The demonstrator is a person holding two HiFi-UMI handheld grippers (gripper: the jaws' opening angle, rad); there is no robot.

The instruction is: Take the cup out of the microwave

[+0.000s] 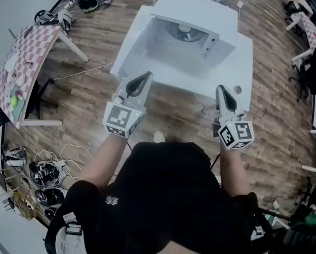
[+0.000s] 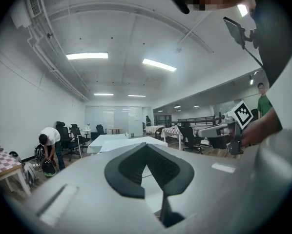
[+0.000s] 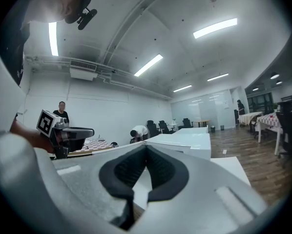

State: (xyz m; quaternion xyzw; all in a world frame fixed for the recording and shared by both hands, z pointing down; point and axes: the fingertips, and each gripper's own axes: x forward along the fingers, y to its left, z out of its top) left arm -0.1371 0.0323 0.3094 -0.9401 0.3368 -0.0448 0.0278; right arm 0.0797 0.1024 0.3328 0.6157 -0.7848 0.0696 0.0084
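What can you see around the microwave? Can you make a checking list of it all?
Surface: white table, standing on a wooden floor.
Job's things: microwave open; pale cup inside.
Clutter: small round thing near the table's right corner.
Grippers: left gripper and right gripper both shut, nothing between the jaws.
Cables: thin cable across the floor; tangled cables at lower left.
Surroundings: checkered table, office chairs, a person bending down.
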